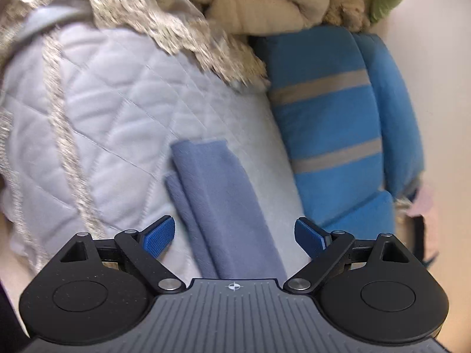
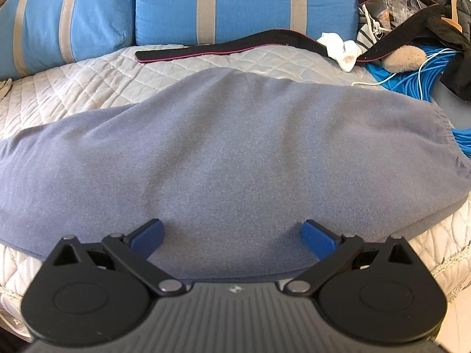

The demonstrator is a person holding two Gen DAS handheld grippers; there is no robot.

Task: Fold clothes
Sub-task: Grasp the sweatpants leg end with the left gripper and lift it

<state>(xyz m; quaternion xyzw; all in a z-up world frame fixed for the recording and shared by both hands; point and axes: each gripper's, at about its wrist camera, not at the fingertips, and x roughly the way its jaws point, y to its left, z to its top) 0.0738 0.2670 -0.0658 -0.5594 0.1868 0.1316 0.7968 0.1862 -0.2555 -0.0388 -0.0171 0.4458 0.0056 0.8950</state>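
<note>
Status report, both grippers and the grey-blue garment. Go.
Left gripper open, fingers astride the folded leg end. Right gripper open over the grey-blue garment, flat on the quilt. Black garment lies beyond, apart.

Grey-blue garment (image 2: pixel 235 153): soft matt fleece, fine nap, smooth. Quilted bedspread (image 2: pixel 88 85): pale cloth, diamond stitching, slight sheen, rough fringe trim (image 1: pixel 67 153). Blue pillows (image 2: pixel 244 3): matt woven cloth, grey stripes. Black strip (image 2: pixel 223 48): smooth fabric, pink piping. White sock (image 2: pixel 341 48): knit. Left gripper (image 1: pixel 234 235) and right gripper (image 2: pixel 234 239): matt black plastic, ribbed grey housing, textured blue pads (image 1: pixel 159 235), shiny metal pivot pins.
</note>
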